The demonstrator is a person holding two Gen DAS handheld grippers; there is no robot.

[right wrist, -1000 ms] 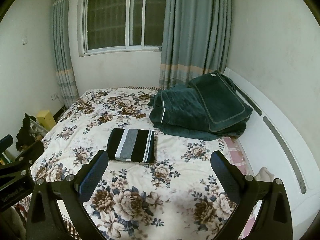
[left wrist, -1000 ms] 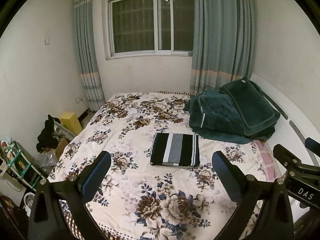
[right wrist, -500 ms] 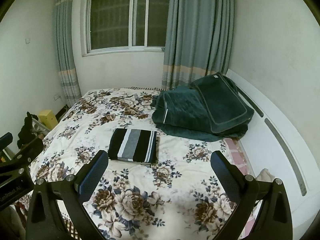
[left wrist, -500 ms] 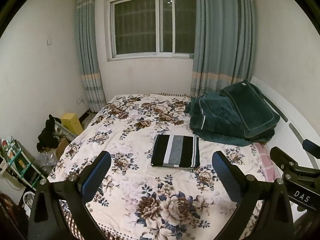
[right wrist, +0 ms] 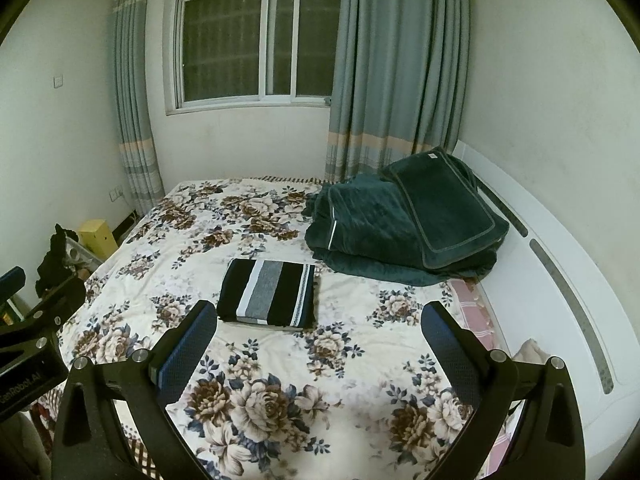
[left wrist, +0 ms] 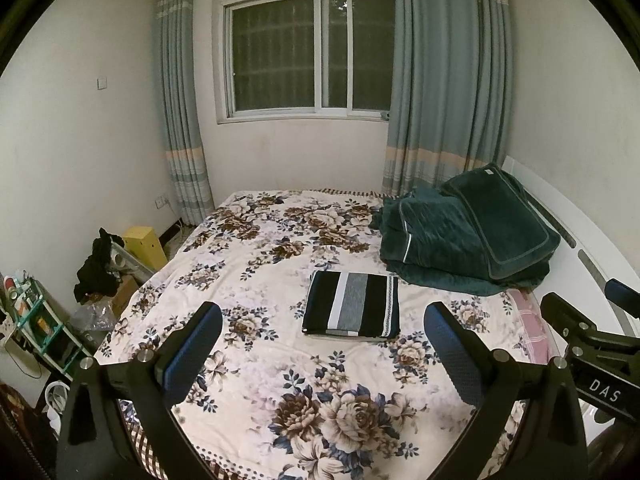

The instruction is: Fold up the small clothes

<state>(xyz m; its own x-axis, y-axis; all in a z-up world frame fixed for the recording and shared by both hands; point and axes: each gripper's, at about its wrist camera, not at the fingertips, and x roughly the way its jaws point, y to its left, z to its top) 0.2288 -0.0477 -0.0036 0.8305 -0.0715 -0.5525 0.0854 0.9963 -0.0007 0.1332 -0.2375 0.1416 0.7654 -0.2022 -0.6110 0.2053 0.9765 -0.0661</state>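
Note:
A small striped garment (left wrist: pixel 352 305), black, white and grey, lies folded into a flat rectangle in the middle of the floral bedspread (left wrist: pixel 256 264). It also shows in the right wrist view (right wrist: pixel 267 293). My left gripper (left wrist: pixel 322 354) is open and empty, held above the near part of the bed, well short of the garment. My right gripper (right wrist: pixel 318 350) is open and empty, also held back above the near part of the bed. The right gripper's body shows at the right edge of the left wrist view (left wrist: pixel 592 344).
A folded dark green quilt (left wrist: pixel 464 236) lies at the back right of the bed, next to a white headboard (right wrist: pixel 560 280). Boxes, a dark cloth and a shelf (left wrist: pixel 36 328) stand on the floor left of the bed. A window and curtains are behind.
Both grippers have drawn back and tilted up slightly, so the garment sits a little lower and farther in each view. The garment has not moved. Both stay open.

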